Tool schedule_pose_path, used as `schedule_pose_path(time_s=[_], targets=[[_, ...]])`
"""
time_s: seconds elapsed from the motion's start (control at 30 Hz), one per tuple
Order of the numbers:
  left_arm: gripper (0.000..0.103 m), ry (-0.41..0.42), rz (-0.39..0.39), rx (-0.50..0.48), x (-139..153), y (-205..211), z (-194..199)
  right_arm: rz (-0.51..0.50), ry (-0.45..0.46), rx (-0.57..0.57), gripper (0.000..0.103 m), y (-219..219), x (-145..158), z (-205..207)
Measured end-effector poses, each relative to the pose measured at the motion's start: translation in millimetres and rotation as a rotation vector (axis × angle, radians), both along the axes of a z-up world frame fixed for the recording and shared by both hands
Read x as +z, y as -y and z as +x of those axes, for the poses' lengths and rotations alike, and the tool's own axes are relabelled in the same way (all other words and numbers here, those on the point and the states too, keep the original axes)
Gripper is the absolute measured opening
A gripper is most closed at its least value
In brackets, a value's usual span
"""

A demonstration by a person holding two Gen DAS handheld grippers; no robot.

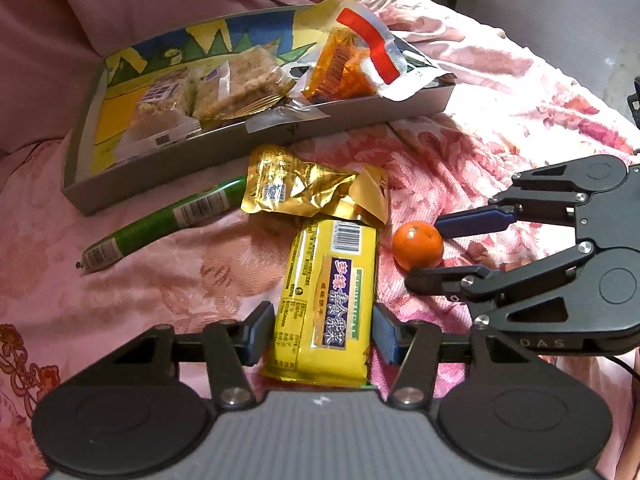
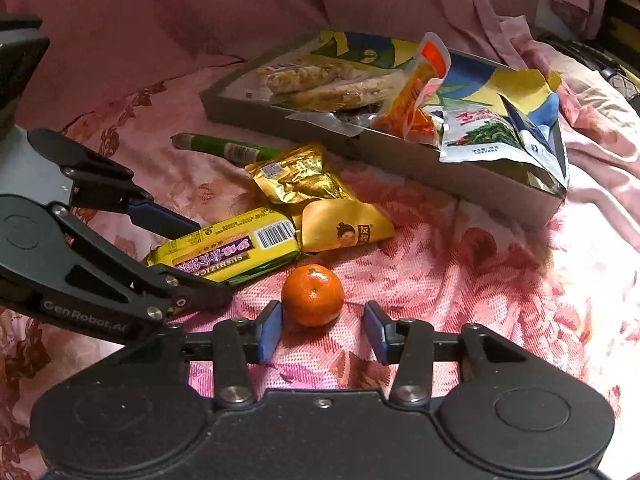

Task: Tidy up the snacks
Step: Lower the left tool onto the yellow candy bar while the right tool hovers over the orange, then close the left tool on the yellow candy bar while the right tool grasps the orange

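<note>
A yellow biscuit pack [image 1: 326, 304] lies on the pink bedspread between the open fingers of my left gripper [image 1: 324, 334]; it also shows in the right wrist view [image 2: 228, 250]. A small orange [image 2: 313, 295] sits between the open fingers of my right gripper [image 2: 323, 332], nearer the left pad; it also shows in the left wrist view [image 1: 417, 245], where the right gripper [image 1: 424, 250] straddles it. Gold packets [image 1: 296, 188] and a green sausage stick [image 1: 160, 220] lie beside the grey box [image 1: 168, 168], which holds several snacks.
The grey box [image 2: 460, 176] holds rice-crisp bars [image 1: 236, 84], an orange packet [image 1: 344, 64] and a white-green pouch [image 2: 484, 136]. Pink fabric rises behind the box. The left gripper [image 2: 200, 256] shows at the left of the right wrist view.
</note>
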State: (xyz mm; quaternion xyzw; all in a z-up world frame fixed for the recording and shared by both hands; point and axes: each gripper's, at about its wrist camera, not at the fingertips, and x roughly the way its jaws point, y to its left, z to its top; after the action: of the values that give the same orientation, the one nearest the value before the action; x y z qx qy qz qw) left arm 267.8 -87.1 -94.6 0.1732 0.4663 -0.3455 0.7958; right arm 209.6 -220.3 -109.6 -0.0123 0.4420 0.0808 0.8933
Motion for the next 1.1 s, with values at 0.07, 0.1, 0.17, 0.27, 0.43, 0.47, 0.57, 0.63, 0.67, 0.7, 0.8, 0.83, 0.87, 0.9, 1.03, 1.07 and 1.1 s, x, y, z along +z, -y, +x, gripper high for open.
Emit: schedule_pose_path(time_s=[0.07, 0.1, 0.17, 0.27, 0.43, 0.47, 0.57, 0.63, 0.67, 0.7, 0.8, 0.83, 0.87, 0.9, 1.03, 1.07, 1.1], targets=[[0.055, 0.002, 0.003, -0.001, 0.3, -0.1, -0.3, -0.007, 0.009, 0.007, 0.047, -2.0, -0.5, 0.5], [0.055, 0.002, 0.002, 0.001, 0.6, -0.4, -0.5, -0.009, 0.012, 0.012, 0.047, -2.5, -0.7, 0.4], [0.054, 0.0, 0.003, 0.009, 1.2, -1.6, -2.1, -0.012, 0.015, 0.02, 0.047, -3.4, -0.7, 0.5], [0.054, -0.006, 0.01, 0.024, 2.5, -4.2, -5.3, -0.02, 0.02, 0.039, 0.04, -4.8, -0.2, -0.2], [0.054, -0.049, 0.017, 0.108, 4.9, -15.9, -12.1, -0.035, 0.027, 0.06, 0.036, -7.3, 0.0, -2.1], [0.054, -0.061, 0.022, 0.134, 4.4, -18.8, -13.5, -0.036, 0.027, 0.061, 0.036, -7.7, 0.5, -2.4], [0.054, -0.08, 0.034, 0.201, 3.0, -26.2, -17.2, -0.04, 0.026, 0.067, 0.036, -9.3, 2.3, -4.3], [0.054, -0.088, 0.035, 0.229, 3.3, -28.3, -20.0, -0.046, 0.027, 0.069, 0.035, -11.2, 3.7, -7.0], [0.054, -0.092, 0.034, 0.239, 3.4, -29.1, -21.5, -0.047, 0.027, 0.071, 0.036, -11.9, 4.6, -8.3], [0.054, -0.1, 0.029, 0.253, 3.7, -30.4, -23.5, -0.048, 0.029, 0.074, 0.035, -12.5, 5.5, -9.5], [0.053, -0.113, 0.011, 0.289, 4.2, -35.1, -32.3, -0.056, 0.036, 0.08, 0.035, -14.1, 7.0, -11.5], [0.053, -0.108, 0.012, 0.296, 4.8, -35.8, -35.1, -0.057, 0.039, 0.08, 0.035, -14.2, 7.5, -12.0], [0.053, -0.105, 0.011, 0.304, 5.7, -36.2, -37.3, -0.056, 0.041, 0.078, 0.035, -14.2, 8.2, -12.1], [0.053, -0.105, 0.006, 0.314, 6.9, -37.2, -38.6, -0.053, 0.046, 0.075, 0.035, -14.0, 9.1, -12.6], [0.053, -0.094, -0.017, 0.35, 13.0, -40.6, -39.2, -0.046, 0.064, 0.07, 0.035, -13.5, 14.1, -16.5], [0.053, -0.085, -0.021, 0.363, 15.0, -41.9, -38.9, -0.044, 0.071, 0.069, 0.035, -13.6, 15.8, -17.8], [0.053, -0.075, -0.024, 0.375, 17.1, -42.8, -38.7, -0.044, 0.078, 0.069, 0.035, -13.8, 17.5, -18.5]])
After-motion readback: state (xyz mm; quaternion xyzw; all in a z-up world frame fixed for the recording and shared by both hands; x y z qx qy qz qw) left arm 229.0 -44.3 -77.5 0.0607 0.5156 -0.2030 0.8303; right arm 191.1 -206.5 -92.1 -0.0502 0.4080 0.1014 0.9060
